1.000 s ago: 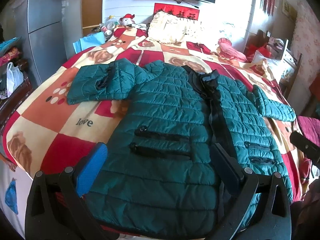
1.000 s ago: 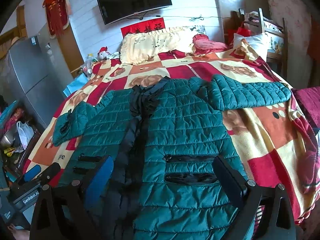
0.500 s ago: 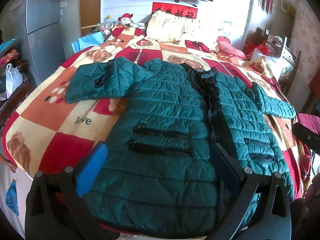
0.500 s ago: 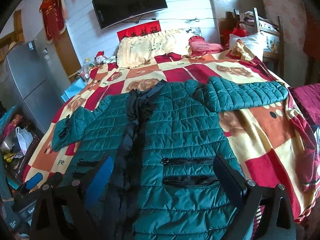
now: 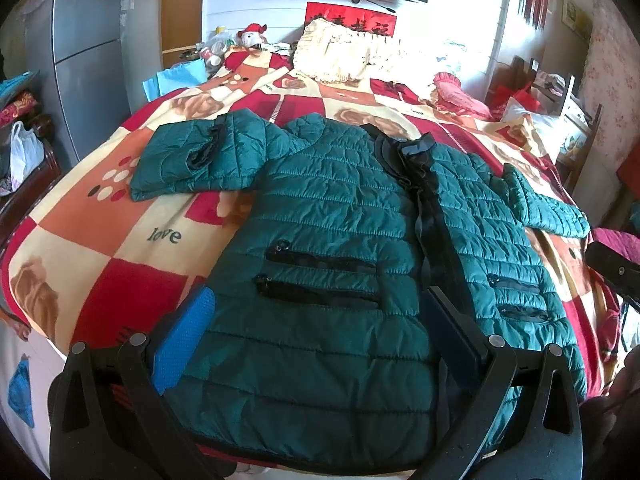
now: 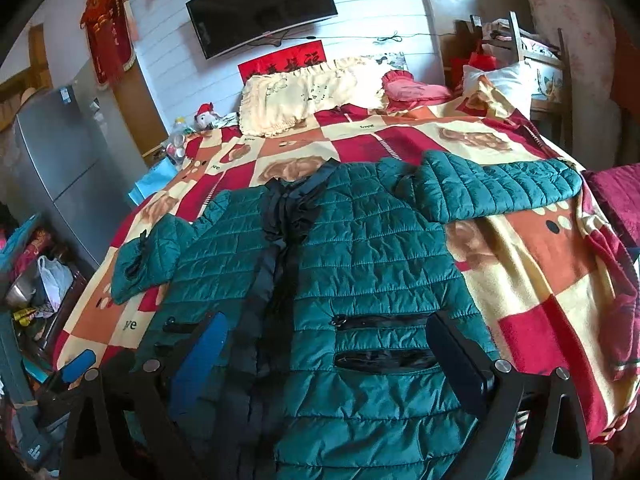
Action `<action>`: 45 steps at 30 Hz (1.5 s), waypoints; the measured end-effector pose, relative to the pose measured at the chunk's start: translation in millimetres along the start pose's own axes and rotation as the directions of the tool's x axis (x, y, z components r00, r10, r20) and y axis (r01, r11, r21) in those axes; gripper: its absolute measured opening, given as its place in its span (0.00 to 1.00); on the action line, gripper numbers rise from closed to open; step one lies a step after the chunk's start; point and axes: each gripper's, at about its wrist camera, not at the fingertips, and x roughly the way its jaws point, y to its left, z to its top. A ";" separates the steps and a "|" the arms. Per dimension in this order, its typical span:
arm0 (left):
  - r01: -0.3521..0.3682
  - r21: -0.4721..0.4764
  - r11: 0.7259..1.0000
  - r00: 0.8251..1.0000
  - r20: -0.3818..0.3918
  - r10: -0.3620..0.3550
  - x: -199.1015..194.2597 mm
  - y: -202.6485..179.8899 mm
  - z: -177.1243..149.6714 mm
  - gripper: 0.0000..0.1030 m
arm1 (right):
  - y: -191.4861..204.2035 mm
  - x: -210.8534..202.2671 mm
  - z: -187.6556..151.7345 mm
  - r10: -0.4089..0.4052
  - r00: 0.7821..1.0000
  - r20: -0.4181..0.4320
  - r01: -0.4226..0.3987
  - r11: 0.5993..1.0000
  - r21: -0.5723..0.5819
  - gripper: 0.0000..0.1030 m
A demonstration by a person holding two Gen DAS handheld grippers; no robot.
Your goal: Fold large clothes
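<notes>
A teal quilted jacket (image 5: 340, 208) (image 6: 360, 256) lies flat, front up, on a checked red, orange and cream blanket (image 5: 120, 248) (image 6: 540, 264) covering a bed. Its black zipper strip runs down the middle. One sleeve (image 5: 200, 160) lies bent out to the left, the other sleeve (image 6: 500, 188) stretches to the right. My left gripper (image 5: 316, 324) hovers open over the jacket's lower left panel, holding nothing. Over the lower right panel my right gripper (image 6: 324, 340) is also open, with nothing between its fingers. The other gripper (image 6: 72, 368) shows at the right wrist view's lower left.
A cream pillow (image 5: 340, 56) and a pink cushion (image 5: 456, 92) lie at the bed's head under a wall TV (image 6: 260, 4). A grey fridge (image 5: 84, 48) stands left of the bed, a wooden chair (image 6: 536, 64) at the right. Clutter (image 6: 40, 280) fills the floor at left.
Both grippers have drawn back and up a little, so the jacket sits slightly farther away in both views. The jacket itself has not moved.
</notes>
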 end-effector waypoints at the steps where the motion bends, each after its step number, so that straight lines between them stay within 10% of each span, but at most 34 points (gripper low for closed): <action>1: -0.001 0.001 1.000 1.000 0.001 0.001 0.2 0.1 0.4 0.99 | 0.8 0.1 0.1 -0.003 1.000 -0.001 0.003 1.000 -0.002 0.96; 45: -0.025 0.054 0.998 0.996 0.088 0.020 -8.5 -7.4 10.4 1.00 | 9.9 9.9 -6.3 -0.043 0.999 -0.034 0.041 0.998 -0.041 0.96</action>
